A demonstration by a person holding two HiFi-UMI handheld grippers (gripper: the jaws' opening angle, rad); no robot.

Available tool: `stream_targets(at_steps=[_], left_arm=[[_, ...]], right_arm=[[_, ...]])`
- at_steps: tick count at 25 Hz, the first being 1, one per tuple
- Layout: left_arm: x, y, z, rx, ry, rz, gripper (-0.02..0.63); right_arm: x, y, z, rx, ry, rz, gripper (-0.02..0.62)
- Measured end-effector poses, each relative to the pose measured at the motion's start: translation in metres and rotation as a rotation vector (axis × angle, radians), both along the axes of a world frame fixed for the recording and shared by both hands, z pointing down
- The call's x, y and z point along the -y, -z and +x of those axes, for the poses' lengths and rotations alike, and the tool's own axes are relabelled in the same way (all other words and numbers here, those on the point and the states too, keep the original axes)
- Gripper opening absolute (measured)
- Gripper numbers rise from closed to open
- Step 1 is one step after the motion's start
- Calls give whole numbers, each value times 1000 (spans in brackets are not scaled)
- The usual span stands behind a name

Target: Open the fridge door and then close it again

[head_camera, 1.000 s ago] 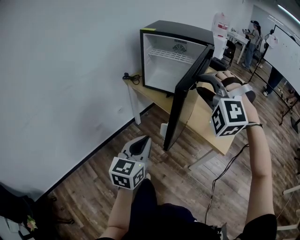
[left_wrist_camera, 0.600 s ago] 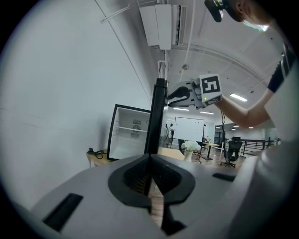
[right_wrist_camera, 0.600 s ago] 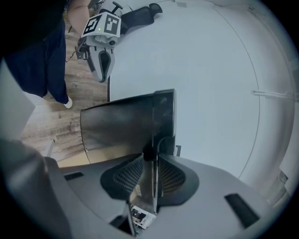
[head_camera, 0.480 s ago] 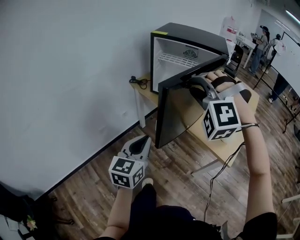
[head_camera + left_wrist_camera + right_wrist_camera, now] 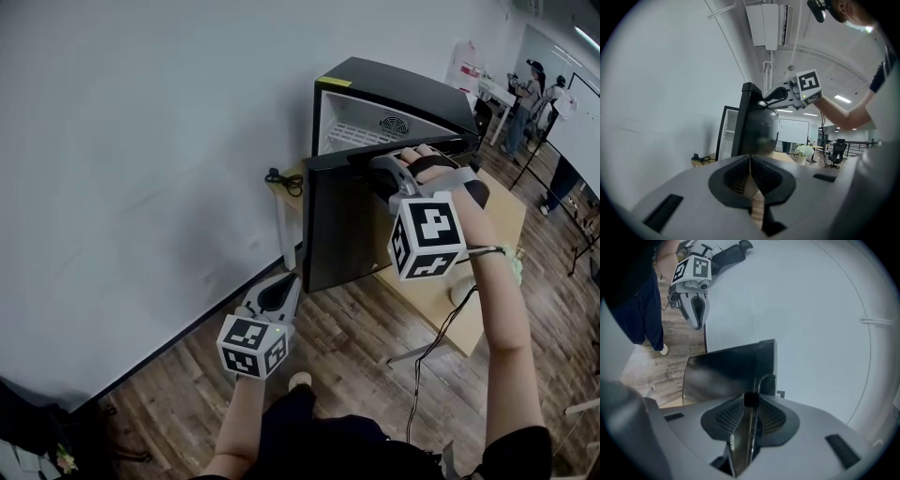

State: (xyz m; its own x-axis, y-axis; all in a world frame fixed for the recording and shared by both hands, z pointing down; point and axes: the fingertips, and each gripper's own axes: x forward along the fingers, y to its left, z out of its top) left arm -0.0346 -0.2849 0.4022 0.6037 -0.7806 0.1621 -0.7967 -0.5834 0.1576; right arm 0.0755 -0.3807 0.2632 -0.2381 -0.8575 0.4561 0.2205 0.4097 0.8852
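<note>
Since the earlier frames the fridge door (image 5: pixel 342 230) has swung round from about half open to nearly shut. It now stands at the centre of the head view, with only a strip of the white inside showing above its top edge.

At the lower left of the head view, the left gripper (image 5: pixel 281 291) hangs idle above the wooden floor (image 5: pixel 187 384), well apart from the door. Its own view shows its jaws together with nothing between them.

At the centre, the door is a flat, glossy black panel. It looks stiff and moderately heavy, and it swings freely on hinges at its right end. The smooth face gives no purchase, so the thin top edge is the sensible place to hold. A grip further towards the free left corner would give more leverage. I expect the seal to draw the door in over the last part of the swing, so a gentle push should be enough and a slam would jolt the cabinet.

Just right of centre, the right gripper (image 5: pixel 380 169) sits on that top edge. Its jaws have just been closing, and its own view shows them clamped on the door's rim, with the panel running away ahead.

Further right, the fridge (image 5: pixel 403 84) stands on a wooden table (image 5: pixel 441 286) against the white wall (image 5: pixel 141 141). A black cable (image 5: pixel 275 176) lies on the table's left end.
</note>
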Motion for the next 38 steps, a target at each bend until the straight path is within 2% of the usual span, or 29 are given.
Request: stream_targets(at_steps=[19, 38], left_arm=[[96, 1, -34, -23, -28, 16, 11], [152, -7, -44, -44, -33, 21, 11]], right_arm=[[106, -5, -25, 60, -102, -48, 75], [215, -6, -8, 63, -337, -39, 81]])
